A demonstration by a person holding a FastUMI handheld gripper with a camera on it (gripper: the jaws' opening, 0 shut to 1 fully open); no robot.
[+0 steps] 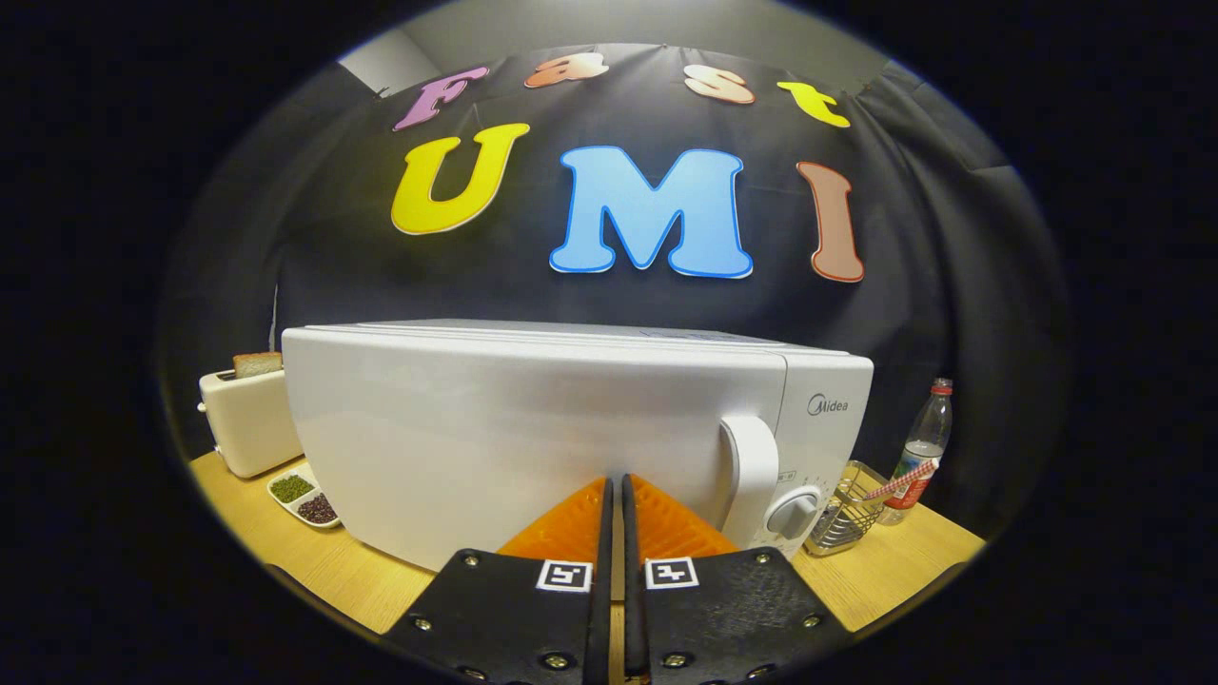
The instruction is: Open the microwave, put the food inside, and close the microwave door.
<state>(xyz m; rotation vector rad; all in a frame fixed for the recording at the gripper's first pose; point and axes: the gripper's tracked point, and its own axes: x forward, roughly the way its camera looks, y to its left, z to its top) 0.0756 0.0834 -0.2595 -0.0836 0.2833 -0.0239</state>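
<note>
White and closed, the microwave (533, 428) stands across the middle of the wooden worktop (371, 580), its door handle (752, 476) upright beside a round dial (793, 514) toward its right end; the gripper (615, 485) points at the door just left of that handle, its two fingers together with only a thin slit between them and nothing held; left of the microwave a toaster (247, 423) holds a slice of bread (257, 362), with a small dish of beans (304, 497) near the worktop's left edge; to the right stand a wire basket (842, 523) and a plastic bottle (921, 447).
</note>
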